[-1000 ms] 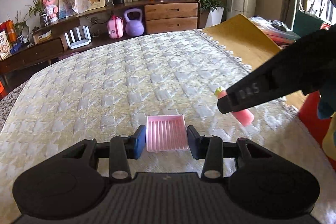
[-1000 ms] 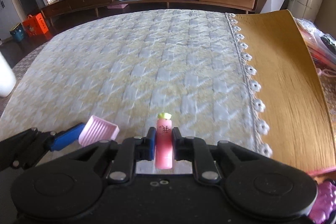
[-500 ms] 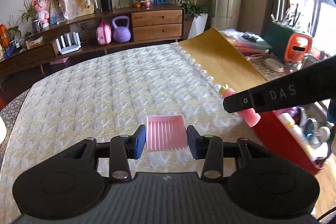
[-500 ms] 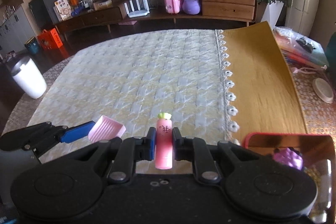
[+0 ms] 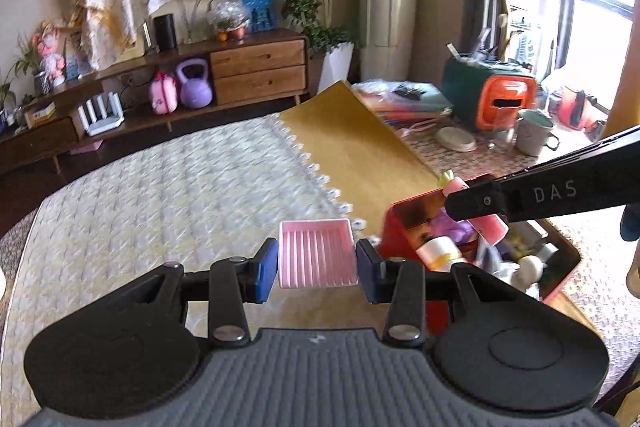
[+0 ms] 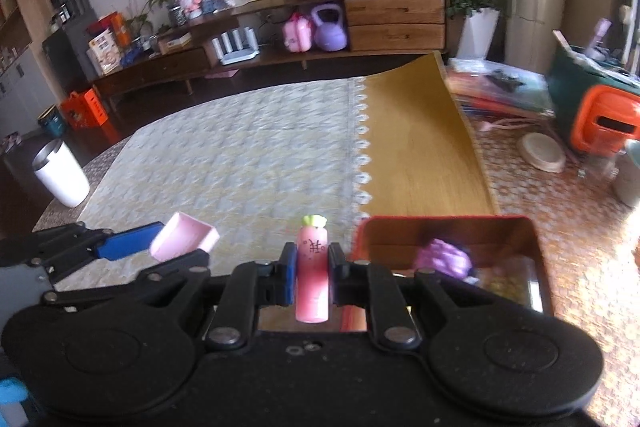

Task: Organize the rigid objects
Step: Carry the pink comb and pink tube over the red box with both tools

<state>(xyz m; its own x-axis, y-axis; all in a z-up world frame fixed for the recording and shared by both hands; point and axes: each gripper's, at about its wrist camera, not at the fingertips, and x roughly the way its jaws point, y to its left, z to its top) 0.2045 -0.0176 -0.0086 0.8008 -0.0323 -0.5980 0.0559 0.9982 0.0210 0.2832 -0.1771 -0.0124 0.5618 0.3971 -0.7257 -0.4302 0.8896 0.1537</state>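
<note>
Table (image 6: 248, 163) under a pale quilted cloth with a scalloped lace edge; beside it a mustard-yellow mat (image 6: 416, 147). Both grippers held above this surface.

Red bin (image 6: 440, 227) at the near right corner of the mat, open top, already holding a jumble: a purple grape-like toy (image 6: 442, 259), white cylinders and other bits too blurred to name. In the left wrist view the same bin (image 5: 394, 223) lies just right of the left gripper.

White tumbler (image 6: 62, 173) stands upright off the table's left edge.

Left gripper (image 5: 317, 259): jaws pinching a pink ribbed tray (image 5: 317, 253) by its two sides, blue pads against the walls, tray held clear of the cloth. From the right wrist view the tray (image 6: 184, 237) tilts, left of the right gripper.

Right gripper (image 6: 312, 273): jaws pressed onto a pink bottle (image 6: 312, 275) with a green-yellow cap, upright between the pads, dark markings on its front. In the left wrist view the bottle (image 5: 490, 225) hangs over the bin's opening, not touching the contents as far as can be told.
</note>
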